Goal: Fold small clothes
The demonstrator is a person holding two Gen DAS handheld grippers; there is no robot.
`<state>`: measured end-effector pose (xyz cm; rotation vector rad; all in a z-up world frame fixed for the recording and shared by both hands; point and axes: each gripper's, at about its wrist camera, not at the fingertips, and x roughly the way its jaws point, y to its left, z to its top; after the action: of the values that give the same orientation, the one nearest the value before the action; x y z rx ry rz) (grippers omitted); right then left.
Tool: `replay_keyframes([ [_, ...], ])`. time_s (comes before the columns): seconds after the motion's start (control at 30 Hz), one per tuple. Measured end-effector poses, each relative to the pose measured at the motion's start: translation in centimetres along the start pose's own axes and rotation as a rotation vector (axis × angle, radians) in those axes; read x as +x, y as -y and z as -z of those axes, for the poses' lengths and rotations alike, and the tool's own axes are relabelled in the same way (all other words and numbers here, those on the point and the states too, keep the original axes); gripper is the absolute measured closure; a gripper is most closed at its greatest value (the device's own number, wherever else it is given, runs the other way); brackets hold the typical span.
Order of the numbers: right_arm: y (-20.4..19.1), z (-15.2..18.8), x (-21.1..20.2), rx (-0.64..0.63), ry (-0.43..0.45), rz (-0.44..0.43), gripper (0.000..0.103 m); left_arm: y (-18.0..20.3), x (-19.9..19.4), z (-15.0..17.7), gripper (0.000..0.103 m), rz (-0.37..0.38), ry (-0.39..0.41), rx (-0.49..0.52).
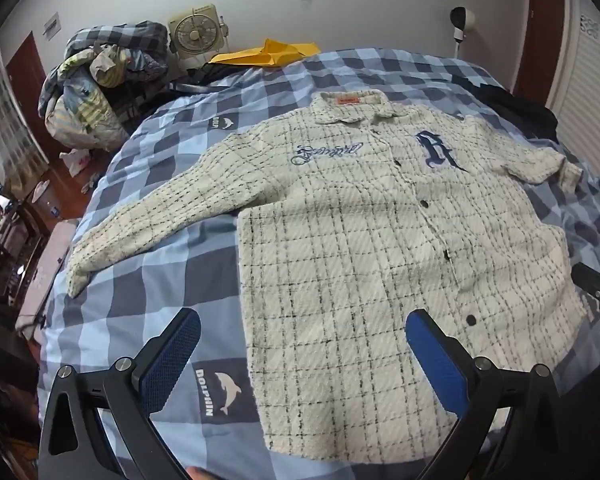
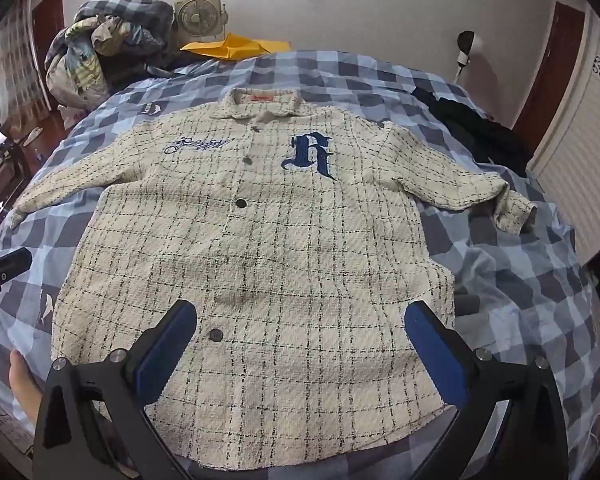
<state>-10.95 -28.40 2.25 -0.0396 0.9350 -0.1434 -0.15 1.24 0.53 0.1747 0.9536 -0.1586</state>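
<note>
jacket (image 2: 260, 240) hem hidden behind right tool (image 2: 300, 320)

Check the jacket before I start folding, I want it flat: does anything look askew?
The cream plaid jacket lies flat and buttoned. Only its sleeve on the view's right is bent, the cuff doubled back, while the other sleeve lies straight.

We read "DOLPHIN" beside a dolphin figure on a dark patch (image 1: 219, 393) of the checked bed cover (image 1: 148, 312). On the cream plaid jacket (image 2: 284, 248) stands a large blue gothic "R" (image 2: 310, 155); its blue script embroidery (image 2: 198, 145) seems illegible to us.
</note>
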Motion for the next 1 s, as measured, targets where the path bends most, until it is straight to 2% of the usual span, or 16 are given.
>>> replay_keyframes([
  [1.0, 0.22, 0.16, -0.05, -0.011, -0.017, 0.019, 0.001, -0.53, 0.78, 0.41, 0.0, 0.0, -0.042, -0.028],
])
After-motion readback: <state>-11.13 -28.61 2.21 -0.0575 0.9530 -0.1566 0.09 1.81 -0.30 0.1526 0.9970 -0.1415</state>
